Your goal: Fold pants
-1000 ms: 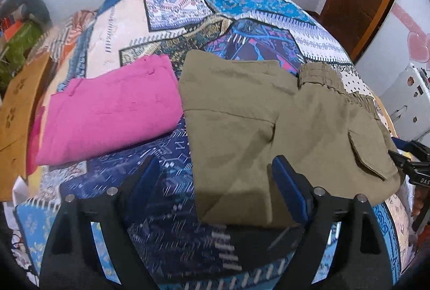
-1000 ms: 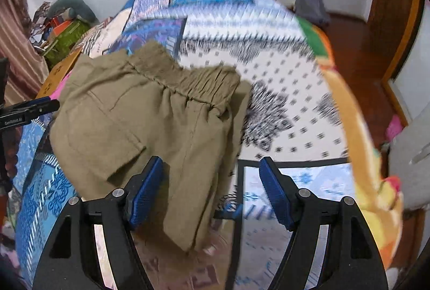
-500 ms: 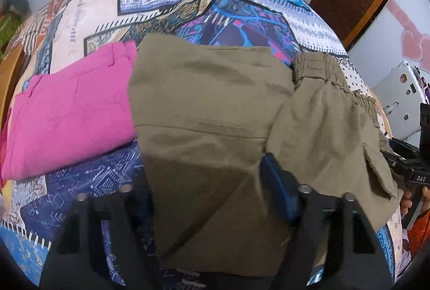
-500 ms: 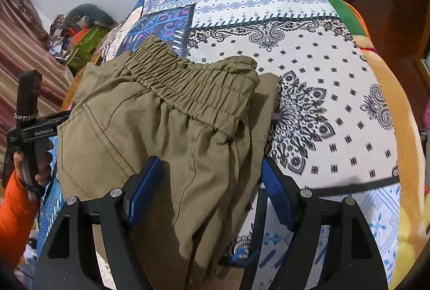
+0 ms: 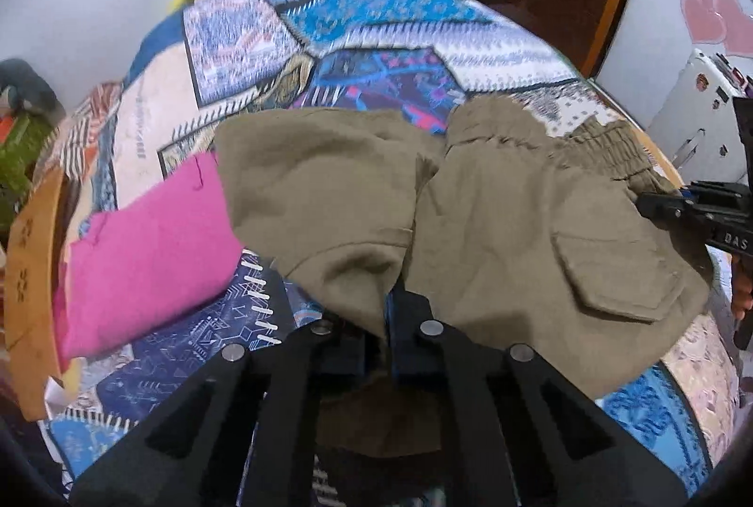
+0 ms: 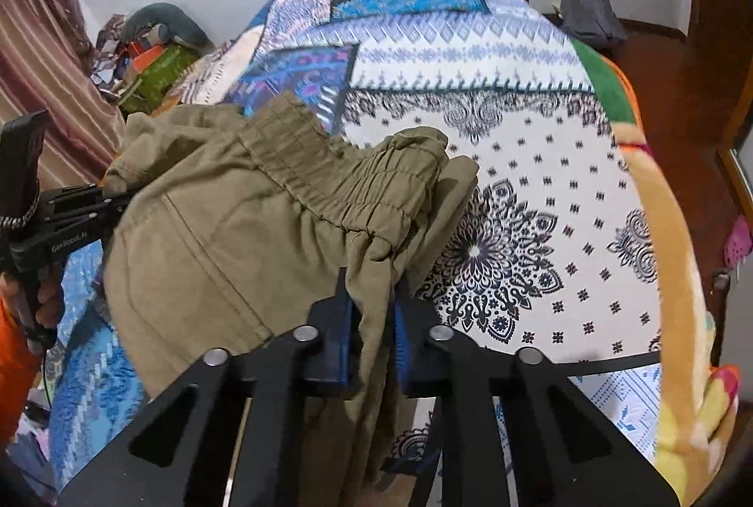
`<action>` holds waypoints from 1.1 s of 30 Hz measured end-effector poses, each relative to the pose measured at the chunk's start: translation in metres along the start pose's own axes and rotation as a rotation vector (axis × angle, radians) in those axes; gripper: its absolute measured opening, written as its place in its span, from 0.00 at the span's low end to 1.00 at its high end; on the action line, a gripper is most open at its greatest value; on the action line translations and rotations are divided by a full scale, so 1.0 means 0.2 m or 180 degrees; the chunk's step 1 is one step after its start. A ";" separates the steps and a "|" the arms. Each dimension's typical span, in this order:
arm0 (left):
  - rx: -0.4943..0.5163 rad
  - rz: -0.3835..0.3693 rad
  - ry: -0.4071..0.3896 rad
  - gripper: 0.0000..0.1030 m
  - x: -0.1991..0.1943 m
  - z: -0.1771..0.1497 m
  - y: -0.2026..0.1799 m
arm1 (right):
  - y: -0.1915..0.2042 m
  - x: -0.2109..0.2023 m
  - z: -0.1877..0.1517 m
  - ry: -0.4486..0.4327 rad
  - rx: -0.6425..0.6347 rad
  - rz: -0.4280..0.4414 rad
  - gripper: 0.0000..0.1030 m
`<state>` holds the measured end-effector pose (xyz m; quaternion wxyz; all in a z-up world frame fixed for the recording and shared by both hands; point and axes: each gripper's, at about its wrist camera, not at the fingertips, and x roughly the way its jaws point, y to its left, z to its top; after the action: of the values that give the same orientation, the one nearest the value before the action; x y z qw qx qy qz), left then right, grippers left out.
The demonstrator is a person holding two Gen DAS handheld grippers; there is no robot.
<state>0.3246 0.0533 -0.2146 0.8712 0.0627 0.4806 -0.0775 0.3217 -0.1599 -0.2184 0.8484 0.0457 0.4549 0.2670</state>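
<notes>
— Where are the khaki pants?

— On the patterned bedspread, beside a folded pink garment, long axis running left to right between the tongs.

— And the grips?

— Left gripper pinches the leg end, right gripper the waistband side (both clamped on cloth). The near edge looks lifted, though blur makes that uncertain; the fold would go away from both.
</notes>
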 end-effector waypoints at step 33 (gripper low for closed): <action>-0.0489 0.0560 -0.0830 0.04 -0.71 0.02 0.60 | 0.79 -0.11 0.55 -0.0781 -0.0992 0.0169 0.07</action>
<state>0.2773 0.1802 -0.0877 0.9318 0.0272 0.3608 0.0285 0.3346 -0.0177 -0.0865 0.8869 -0.0420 0.2999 0.3489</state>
